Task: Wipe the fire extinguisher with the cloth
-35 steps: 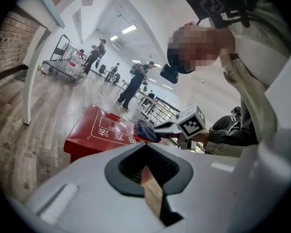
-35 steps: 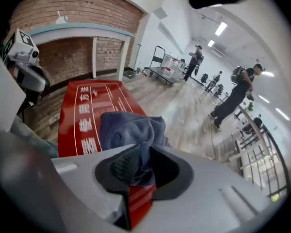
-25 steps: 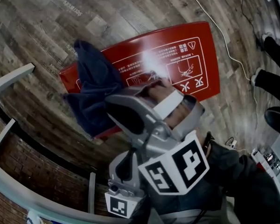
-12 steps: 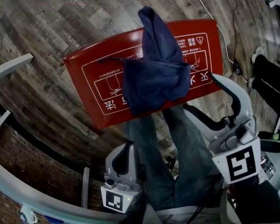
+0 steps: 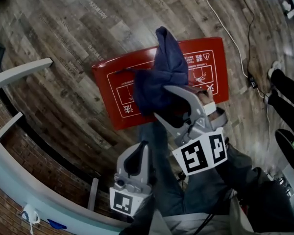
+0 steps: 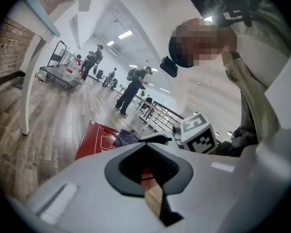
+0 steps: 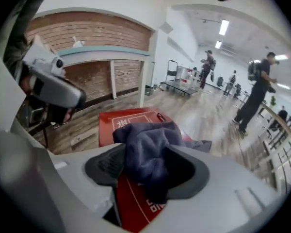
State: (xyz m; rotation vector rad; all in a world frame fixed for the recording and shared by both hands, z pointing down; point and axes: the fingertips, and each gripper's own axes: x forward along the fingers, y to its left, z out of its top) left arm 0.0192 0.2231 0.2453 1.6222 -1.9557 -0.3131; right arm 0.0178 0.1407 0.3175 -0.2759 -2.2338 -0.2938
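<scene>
Blue cloth (image 5: 161, 77) heaped on red fire extinguisher box (image 5: 112, 80), flat on floor (image 5: 63, 58). Your right gripper (image 5: 174, 104), jaws just opened wide, straddles it unpinched; shallow bite risks dropping it mid-wipe. Left gripper (image 5: 139, 155) pressed together, empty.

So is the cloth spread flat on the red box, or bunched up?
Bunched up: the cloth sits crumpled, with a raised peak, on the red box.

Looks along the left gripper (image 6: 148, 147), grey jaws closed tip to tip on nothing. Shows a red box (image 6: 95, 140) flat on the wood floor (image 6: 48, 130) at ten o'clock from the tips, dark blue cloth (image 6: 126, 137) heaped on it. Catches the right gripper (image 6: 157, 139) at one o'clock, just beside the cloth. Takes in a cart (image 6: 58, 75) and standing people (image 6: 133, 89) far off at eleven.
</scene>
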